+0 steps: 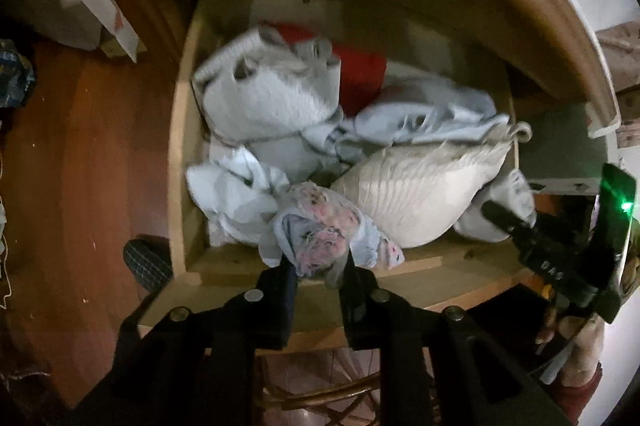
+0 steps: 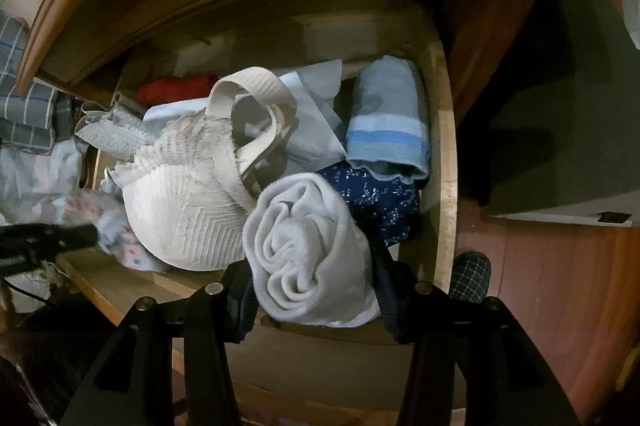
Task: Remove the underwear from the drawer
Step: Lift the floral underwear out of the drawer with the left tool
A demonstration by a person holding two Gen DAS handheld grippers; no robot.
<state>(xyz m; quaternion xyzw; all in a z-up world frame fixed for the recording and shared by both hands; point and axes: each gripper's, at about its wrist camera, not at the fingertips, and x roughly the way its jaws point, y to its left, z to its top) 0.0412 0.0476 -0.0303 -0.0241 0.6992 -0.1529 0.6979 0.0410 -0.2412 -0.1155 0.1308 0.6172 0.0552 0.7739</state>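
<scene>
Both grippers point steeply down over the open drawer (image 1: 180, 154). The left gripper (image 1: 316, 266) pinches floral underwear (image 1: 320, 226); the right gripper (image 2: 316, 290) clamps a rolled white garment (image 2: 304, 250).

The open wooden drawer (image 1: 180, 130) is heaped with crumpled pale underwear. A floral pink-and-blue piece (image 1: 320, 234) sits bunched at its near edge, pinched between black fingers. A cream ribbed bra (image 2: 184, 210) lies right of it – further right a rolled white garment (image 2: 308, 250) is gripped above the near rim
</scene>
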